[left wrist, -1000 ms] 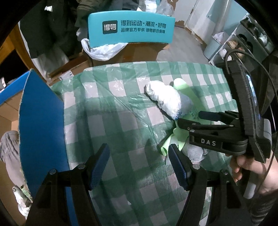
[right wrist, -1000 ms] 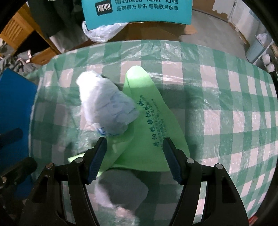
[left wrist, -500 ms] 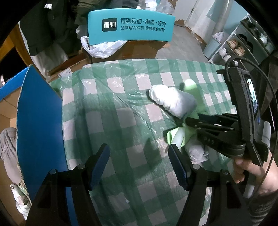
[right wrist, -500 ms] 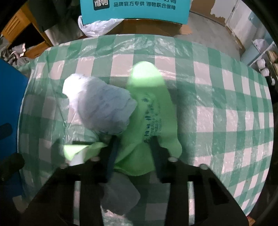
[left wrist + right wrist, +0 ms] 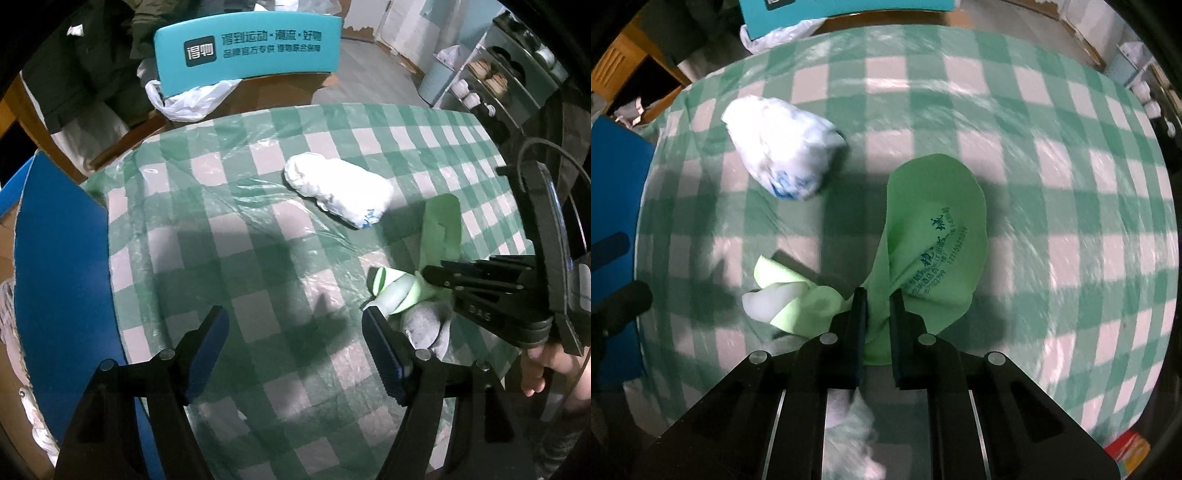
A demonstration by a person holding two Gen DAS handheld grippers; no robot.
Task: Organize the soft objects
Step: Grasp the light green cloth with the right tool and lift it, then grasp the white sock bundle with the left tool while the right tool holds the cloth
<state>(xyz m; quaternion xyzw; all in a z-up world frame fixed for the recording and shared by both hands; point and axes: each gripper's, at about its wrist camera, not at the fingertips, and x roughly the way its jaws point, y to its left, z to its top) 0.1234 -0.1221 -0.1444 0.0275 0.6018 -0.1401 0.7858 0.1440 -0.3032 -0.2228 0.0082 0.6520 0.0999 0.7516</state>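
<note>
We are now pinching the green cloth (image 5: 934,236) at its gathered waist, where the fabric bunches into a narrow neck; its printed half is fanning out flat on the desk (image 5: 1071,155) ahead of the right gripper (image 5: 877,299), and its striped tail is lying crumpled to the left. A second ago the cloth was lying slack between wide-spread jaws with the white bundle (image 5: 783,147) resting against its edge; the jaws have just been closing, and they are now clenched on the fabric, which is puckering between the pads. The cloth is also sitting clear of the white bundle now, a strip of checked cover showing between them, so we are judging that the pull has begun and the two soft things are being separated.

In the left wrist view, the left gripper (image 5: 295,343) is hanging over bare checked cover with its jaws spread wide and nothing between them, having just been opening a little further. A grey sock-like piece (image 5: 424,325) is lying just beside its right finger, under the right tool. We are reading the left hand as free for the next pick, while the blue box flap (image 5: 59,258) is standing at the desk's left edge.
</note>
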